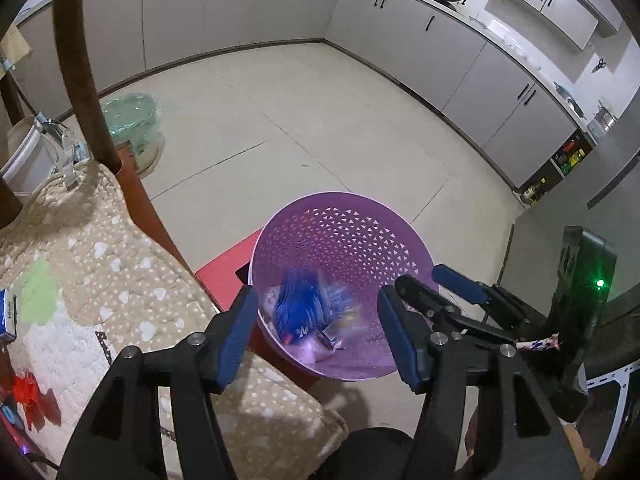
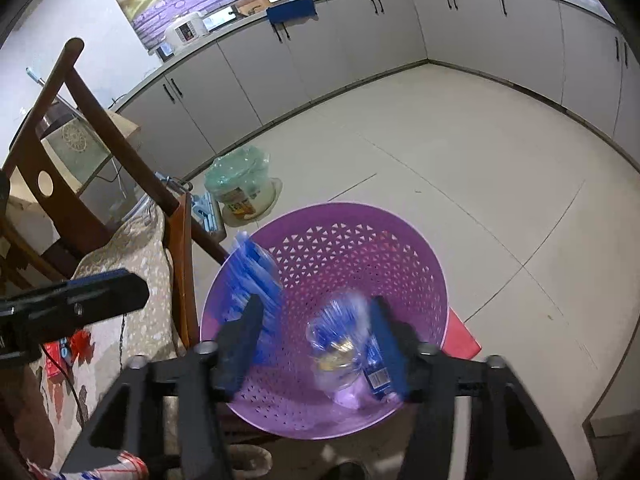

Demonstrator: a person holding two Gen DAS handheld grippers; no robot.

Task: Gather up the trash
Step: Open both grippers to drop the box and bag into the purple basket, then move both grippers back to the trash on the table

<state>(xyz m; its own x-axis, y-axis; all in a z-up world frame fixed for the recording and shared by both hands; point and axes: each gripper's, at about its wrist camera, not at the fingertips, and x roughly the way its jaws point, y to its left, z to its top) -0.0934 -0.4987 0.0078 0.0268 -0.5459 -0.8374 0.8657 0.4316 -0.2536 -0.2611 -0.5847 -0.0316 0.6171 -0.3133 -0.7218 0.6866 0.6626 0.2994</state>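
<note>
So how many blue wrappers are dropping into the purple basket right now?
2: one blurred blue wrapper at the purple basket's left rim, one clear-and-blue wrapper mid-basket. Others may lie underneath.

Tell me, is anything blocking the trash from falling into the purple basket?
Nothing visible does. Both grippers, left and right, hang open over the purple basket, and the blurred blue wrapper and clear wrapper are already inside its open top.

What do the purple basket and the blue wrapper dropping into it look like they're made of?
Purple basket: looks like moulded plastic with a smooth, matte finish; its wall is pierced by regular triangular holes and the rim is thin and even. Blue wrapper: probably thin printed plastic film, judging by its crinkled, light look, but motion blur leaves that open.
</note>
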